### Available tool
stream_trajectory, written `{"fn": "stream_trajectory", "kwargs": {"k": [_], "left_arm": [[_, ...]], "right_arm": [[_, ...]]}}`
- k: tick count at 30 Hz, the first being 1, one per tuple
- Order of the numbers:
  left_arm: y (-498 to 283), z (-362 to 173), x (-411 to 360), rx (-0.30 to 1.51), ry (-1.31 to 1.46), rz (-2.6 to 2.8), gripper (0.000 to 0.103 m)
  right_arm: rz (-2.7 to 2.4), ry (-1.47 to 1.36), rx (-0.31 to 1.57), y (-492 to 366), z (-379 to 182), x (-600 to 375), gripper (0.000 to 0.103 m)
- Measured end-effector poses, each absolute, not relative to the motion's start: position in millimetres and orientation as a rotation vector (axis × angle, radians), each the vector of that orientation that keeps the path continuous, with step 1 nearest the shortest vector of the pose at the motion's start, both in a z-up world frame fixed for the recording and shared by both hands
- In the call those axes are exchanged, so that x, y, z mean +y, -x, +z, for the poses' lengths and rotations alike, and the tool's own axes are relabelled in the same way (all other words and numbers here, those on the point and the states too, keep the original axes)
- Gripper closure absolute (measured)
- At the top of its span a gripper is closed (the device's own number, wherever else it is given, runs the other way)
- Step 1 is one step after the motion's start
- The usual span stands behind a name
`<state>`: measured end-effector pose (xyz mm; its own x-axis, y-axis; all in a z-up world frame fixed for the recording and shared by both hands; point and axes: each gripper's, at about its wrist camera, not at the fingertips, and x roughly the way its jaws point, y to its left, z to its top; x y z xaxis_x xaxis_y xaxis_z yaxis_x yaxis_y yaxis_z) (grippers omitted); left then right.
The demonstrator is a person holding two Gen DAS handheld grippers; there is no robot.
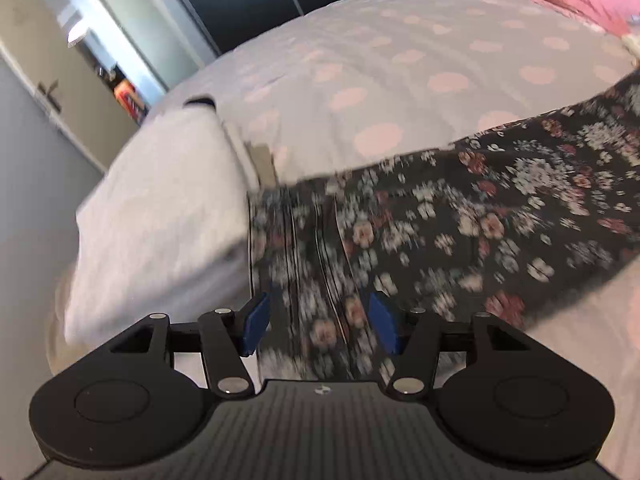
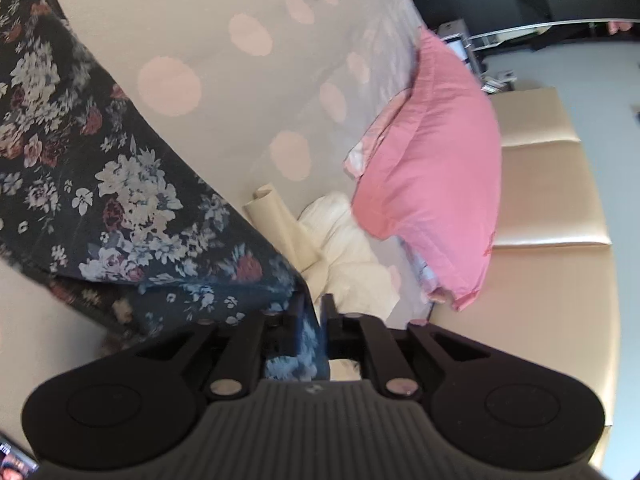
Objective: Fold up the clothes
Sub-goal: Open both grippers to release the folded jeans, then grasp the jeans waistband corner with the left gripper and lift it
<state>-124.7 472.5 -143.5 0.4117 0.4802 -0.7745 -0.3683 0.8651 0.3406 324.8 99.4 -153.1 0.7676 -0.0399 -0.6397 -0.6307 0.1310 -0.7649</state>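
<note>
Stretched across polka-dot bed (image 1: 400, 60): dark floral garment (image 1: 460, 208), right gripper (image 2: 311, 312) clenched on one end to keep it taut, left gripper (image 1: 318, 320) spread wide around gathered fabric, apparently poised to grasp for folding.

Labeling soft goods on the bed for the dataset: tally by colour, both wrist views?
Dark floral garment: 1
Pink pillow: 1
White folded item at the bed's edge: 1
Cream bundle beside the pillow: 1 (may be more than one piece, can't tell)
Total: 4
</note>
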Motion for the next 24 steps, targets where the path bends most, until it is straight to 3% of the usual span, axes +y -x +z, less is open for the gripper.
{"fn": "stream_trajectory", "kwargs": {"k": [1, 6, 11, 24], "left_arm": [[130.7, -144.4, 471.1, 1.012, -0.089, 0.541, 0.049], [150.4, -155.2, 469.7, 0.992, 0.057, 0.556, 0.048], [156.8, -154.7, 477.8, 0.954, 0.235, 0.569, 0.048], [168.5, -166.6, 496.7, 0.849, 0.593, 0.643, 0.048]], "right_arm": [[0.467, 1.372, 0.579, -322.0, -150.4, 97.6, 0.072], [0.478, 1.276, 0.512, -301.8, -134.8, 85.7, 0.07], [0.569, 1.052, 0.59, -259.4, -121.2, 59.7, 0.061], [0.707, 0.663, 0.888, -148.1, -193.1, 18.1, 0.059]]}}
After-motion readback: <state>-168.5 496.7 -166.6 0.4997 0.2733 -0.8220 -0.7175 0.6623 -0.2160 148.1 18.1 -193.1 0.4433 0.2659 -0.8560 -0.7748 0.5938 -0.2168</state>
